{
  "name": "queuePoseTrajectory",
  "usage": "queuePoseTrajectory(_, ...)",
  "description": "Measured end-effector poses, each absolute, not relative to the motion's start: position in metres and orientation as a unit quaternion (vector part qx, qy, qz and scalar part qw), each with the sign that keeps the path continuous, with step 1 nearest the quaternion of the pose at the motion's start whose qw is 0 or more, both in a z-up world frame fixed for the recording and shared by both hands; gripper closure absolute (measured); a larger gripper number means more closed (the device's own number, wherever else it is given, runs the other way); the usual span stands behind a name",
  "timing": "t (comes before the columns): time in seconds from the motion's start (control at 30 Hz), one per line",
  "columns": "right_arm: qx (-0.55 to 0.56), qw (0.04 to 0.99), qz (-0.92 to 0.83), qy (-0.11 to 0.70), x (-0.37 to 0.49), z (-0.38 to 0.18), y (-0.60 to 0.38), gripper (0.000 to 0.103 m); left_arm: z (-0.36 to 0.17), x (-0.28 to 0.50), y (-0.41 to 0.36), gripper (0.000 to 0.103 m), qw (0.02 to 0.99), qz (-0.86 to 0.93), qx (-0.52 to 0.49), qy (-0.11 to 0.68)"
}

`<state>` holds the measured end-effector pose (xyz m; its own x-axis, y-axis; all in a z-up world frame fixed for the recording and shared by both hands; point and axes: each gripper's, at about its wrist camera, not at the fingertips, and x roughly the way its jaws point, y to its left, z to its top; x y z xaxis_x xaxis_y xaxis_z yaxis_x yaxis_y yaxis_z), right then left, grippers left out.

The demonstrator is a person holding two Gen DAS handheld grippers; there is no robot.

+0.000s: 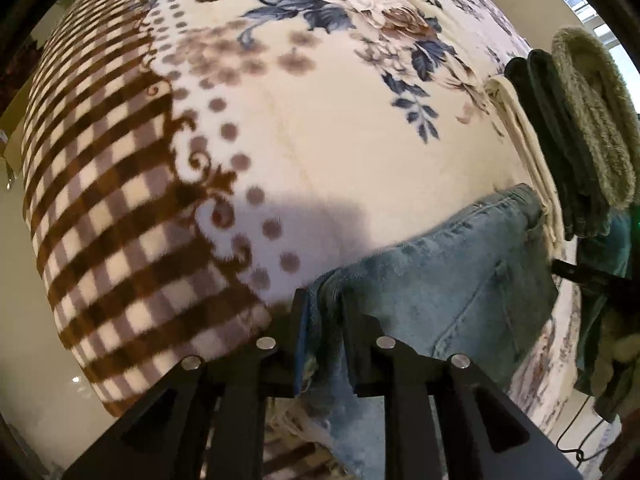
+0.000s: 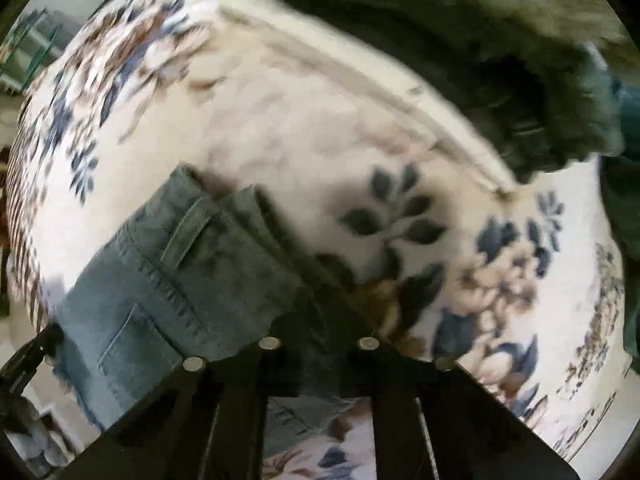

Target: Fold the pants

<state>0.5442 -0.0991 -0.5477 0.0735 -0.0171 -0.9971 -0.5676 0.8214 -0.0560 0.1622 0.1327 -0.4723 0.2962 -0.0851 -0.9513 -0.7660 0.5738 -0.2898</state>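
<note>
Gripping a bunched edge of the faded blue denim pants (image 1: pixel 440 280), the left tongs (image 1: pixel 324 344) are clenched on the cloth, which is squeezed into a ridge between the two black fingers. In the right wrist view the right tongs (image 2: pixel 320 340) sit over the pants' other edge, near the waistband and belt loop, and denim shows in the gap between the fingers; they look clamped on it, though blur and shadow make this less sure. The pants lie near the edge of the bed, on a cream fleece blanket with blue and brown flowers and a brown checked border (image 1: pixel 280 120). A back pocket faces up, and a frayed hem hangs over the near side.

Beside the pants, touching or nearly so, stands a stack of folded items: a cream cloth (image 1: pixel 524 140), a dark green towel (image 1: pixel 560 140) and a fuzzy olive one (image 1: pixel 592 112).

Judging by its compact, doubled shape, the garment appears already folded at least once. A last fold, or placing it by the stack, probably remains.
</note>
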Motion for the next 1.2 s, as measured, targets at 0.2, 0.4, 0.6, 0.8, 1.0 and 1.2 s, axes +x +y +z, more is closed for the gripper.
queuePoseTrajectory(0.2, -0.101, 0.645, 0.233, 0.721, 0.555, -0.547, -0.122, 0.095, -0.465, 0.16, 0.14, 0.075, 0.701, 0.263, -0.389, 0.537)
queuePoseTrajectory(0.4, -0.042, 0.643, 0.245, 0.724, 0.523, -0.526, -0.163, 0.029, -0.425, 0.131, 0.128, 0.032, 0.705, 0.306, -0.401, 0.498)
queuePoseTrajectory(0.6, -0.025, 0.634, 0.238, 0.736, 0.482, -0.537, -0.181, 0.029, -0.425, 0.067, 0.067, 0.032, 0.604, 0.305, -0.605, 0.42)
queuePoseTrajectory(0.8, -0.024, 0.623, 0.22, 0.75, 0.457, -0.555, -0.211, 0.029, -0.495, 0.038, -0.041, 0.032, 0.401, 0.265, -0.793, 0.373)
queuePoseTrajectory(1.0, -0.028, 0.626, 0.205, 0.752, 0.457, -0.556, -0.252, 0.029, -0.534, 0.09, -0.087, 0.032, 0.366, 0.22, -0.839, 0.338)
queuePoseTrajectory(1.2, 0.002, 0.618, 0.206, 0.759, 0.459, -0.566, -0.285, 0.029, -0.556, 0.117, -0.08, 0.032, 0.368, 0.256, -0.851, 0.273)
